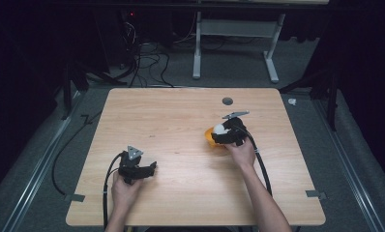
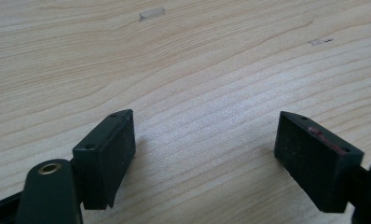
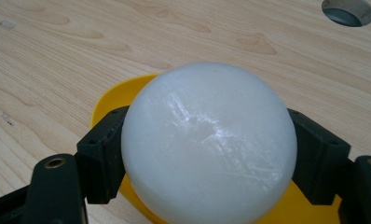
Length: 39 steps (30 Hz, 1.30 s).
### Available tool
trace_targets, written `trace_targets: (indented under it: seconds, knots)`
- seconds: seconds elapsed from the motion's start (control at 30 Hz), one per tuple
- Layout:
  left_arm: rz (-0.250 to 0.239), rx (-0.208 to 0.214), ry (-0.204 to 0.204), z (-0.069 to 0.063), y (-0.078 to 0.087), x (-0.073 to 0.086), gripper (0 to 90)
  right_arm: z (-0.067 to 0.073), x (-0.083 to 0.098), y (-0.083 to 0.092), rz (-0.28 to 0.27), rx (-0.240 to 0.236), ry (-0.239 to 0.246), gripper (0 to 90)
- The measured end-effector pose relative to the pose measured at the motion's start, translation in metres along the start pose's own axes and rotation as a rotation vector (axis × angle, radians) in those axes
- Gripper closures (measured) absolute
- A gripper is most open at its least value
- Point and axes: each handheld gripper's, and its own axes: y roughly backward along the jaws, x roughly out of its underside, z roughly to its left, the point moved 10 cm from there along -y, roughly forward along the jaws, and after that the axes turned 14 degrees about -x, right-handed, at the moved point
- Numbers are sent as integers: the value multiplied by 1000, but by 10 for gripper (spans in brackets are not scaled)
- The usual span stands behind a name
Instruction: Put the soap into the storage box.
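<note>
A white ball [image 3: 209, 144] sits between the two black jaws of my right gripper [image 3: 207, 154], which is shut on it. Below the ball lies a yellow bowl [image 3: 110, 95], its rim showing to the left. From above, the white ball [image 1: 220, 128] and the yellow bowl [image 1: 210, 135] are at the table's right middle, under my right gripper [image 1: 228, 132]. My left gripper [image 1: 149, 169] rests low at the front left with its jaws wide apart. Between the pads [image 2: 110, 154] of the left gripper [image 2: 204, 158] there is bare wood.
The wooden table [image 1: 181, 145] has a round grey grommet hole [image 1: 228, 101] near its far edge, also seen as a hole [image 3: 347, 10] past the ball. A cable [image 1: 106, 193] trails from the left gripper. Beyond the table stand a metal frame and floor cables.
</note>
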Motion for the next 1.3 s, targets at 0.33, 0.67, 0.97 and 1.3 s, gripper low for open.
trace_targets:
  seconds: [0.33, 0.67, 0.97, 1.3]
  knots:
    - [-2, -1, 1, 0, 0, 0, 210, -2, 5, -7, 27, 9, -17, 243]
    - [-1, -1, 1, 0, 0, 0, 209, 1, 0, 0, -18, -3, -22, 238]
    - [-1, -1, 0, 0, 0, 0, 209, 4, -8, 15, -67, 8, 4, 250]
    - [-2, -1, 1, 0, 0, 0, 209, 8, -10, 24, -81, 5, 25, 258]
